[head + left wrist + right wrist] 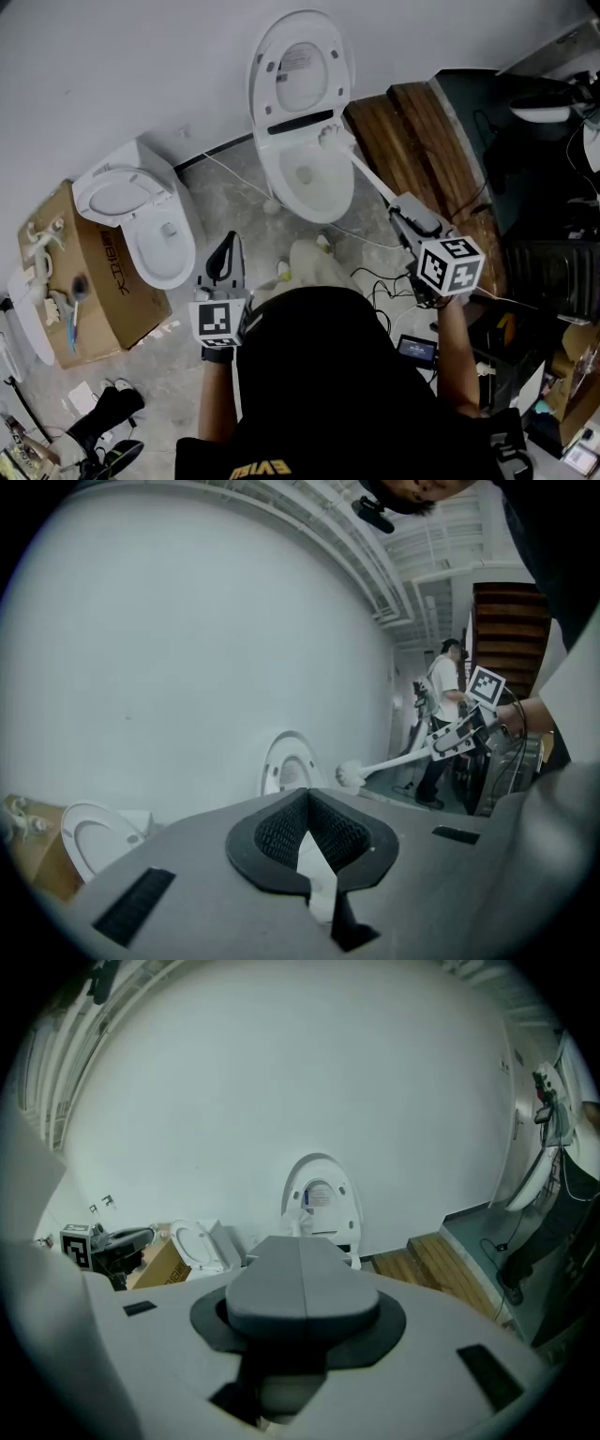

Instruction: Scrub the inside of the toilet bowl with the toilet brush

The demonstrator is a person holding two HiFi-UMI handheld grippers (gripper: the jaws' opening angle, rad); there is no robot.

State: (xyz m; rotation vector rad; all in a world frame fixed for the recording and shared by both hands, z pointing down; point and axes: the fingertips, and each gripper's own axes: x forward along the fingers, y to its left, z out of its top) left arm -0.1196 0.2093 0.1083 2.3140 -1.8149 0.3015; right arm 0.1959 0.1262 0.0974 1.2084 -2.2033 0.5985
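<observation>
The white toilet (302, 183) stands against the wall with its lid (302, 70) up. The toilet brush (335, 139) has its white bristle head at the bowl's back rim, to the right of the hinge. Its handle slants down to my right gripper (401, 204), which is shut on it. In the right gripper view the closed grey jaws (300, 1241) point at the toilet (321, 1194), and the brush head (298, 1223) shows just past them. My left gripper (225, 253) hangs low at the left, shut on nothing (307, 795). From it I see the brush (354, 773) side on.
A second toilet (150, 225) stands at the left beside a cardboard box (89, 281). A wooden platform (422, 141) lies right of the toilet. Cables (375, 281) trail on the floor by my feet. Shoes (108, 417) sit at the lower left. A person (441, 714) stands behind.
</observation>
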